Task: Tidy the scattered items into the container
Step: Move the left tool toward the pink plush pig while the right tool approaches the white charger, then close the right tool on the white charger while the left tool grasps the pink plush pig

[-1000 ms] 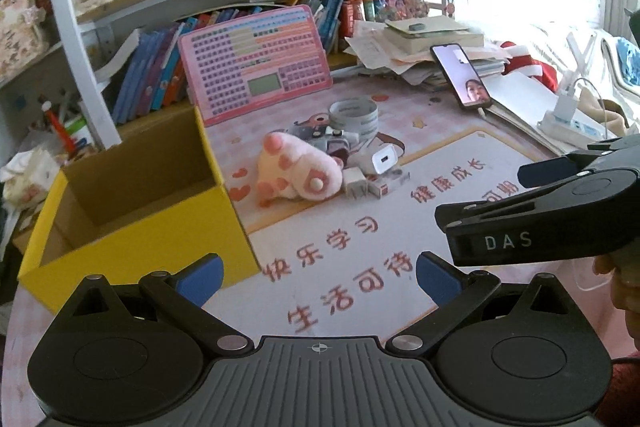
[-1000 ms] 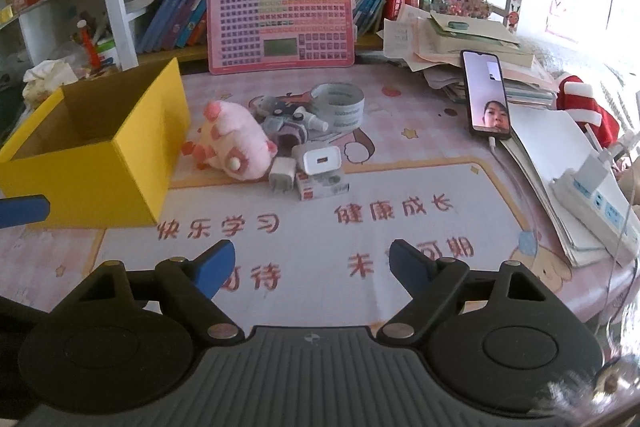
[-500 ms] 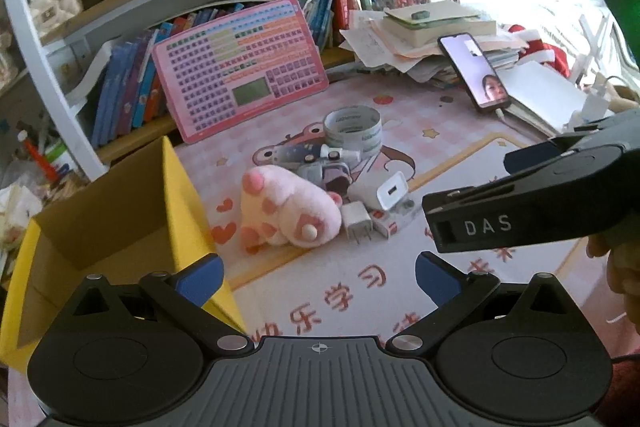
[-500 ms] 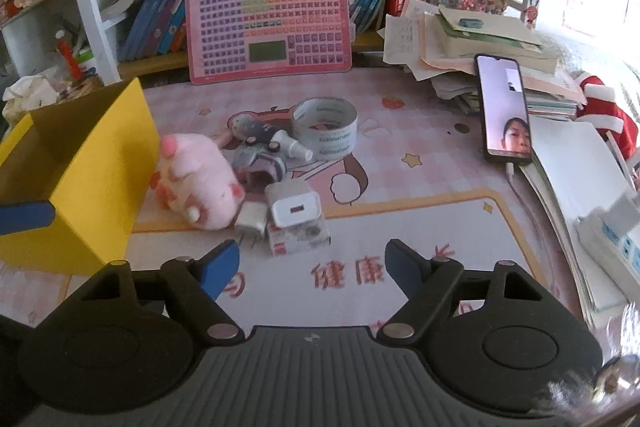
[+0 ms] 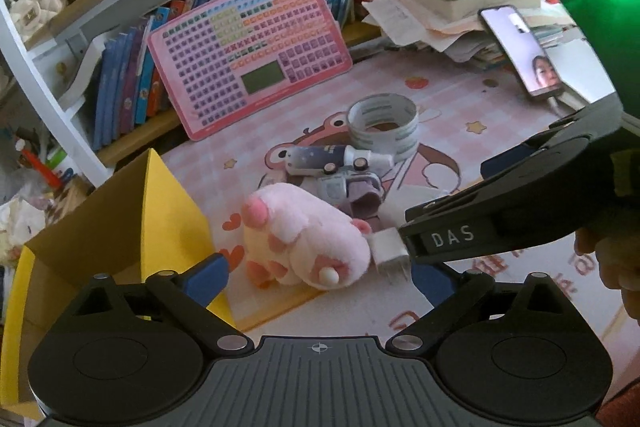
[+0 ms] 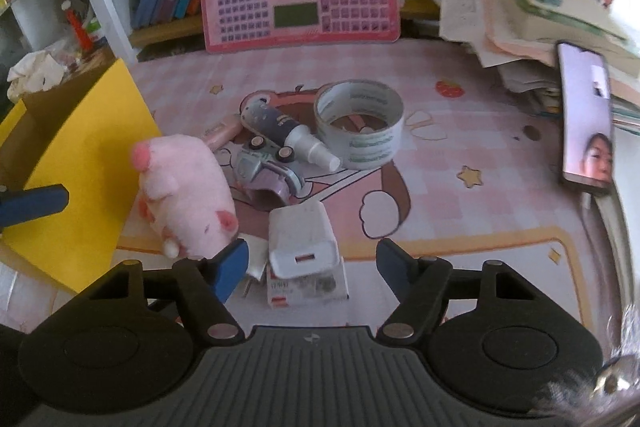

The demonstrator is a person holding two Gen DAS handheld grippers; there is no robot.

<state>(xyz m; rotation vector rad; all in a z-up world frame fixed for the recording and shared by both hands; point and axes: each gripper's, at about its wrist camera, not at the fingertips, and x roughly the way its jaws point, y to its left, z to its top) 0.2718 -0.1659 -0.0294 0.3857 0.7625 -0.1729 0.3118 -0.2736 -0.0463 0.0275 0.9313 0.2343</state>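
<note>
The right gripper (image 6: 312, 263) hangs over the white charger (image 6: 301, 239), its jaws closing with the charger between them, seemingly not yet pressing. The left gripper (image 5: 320, 277) has wide, empty jaws above the pink plush toy (image 5: 304, 239), beside the yellow box (image 5: 120, 227) on the surface (image 5: 480, 95).

Right gripper (image 6: 312, 263) hovering over desk mat (image 6: 500, 211), jaws closing around large charger (image 6: 300, 241) lying atop small box (image 6: 310, 289). Small plug (image 6: 254, 259) sitting just beside its left finger; plush paw (image 6: 184, 195) lying further left, touching box container (image 6: 76, 163). Toy car (image 6: 268, 169), tube (image 6: 280, 129), tape roll (image 6: 358, 123) lying ahead; phone (image 6: 586, 119) leaning far right.
</note>
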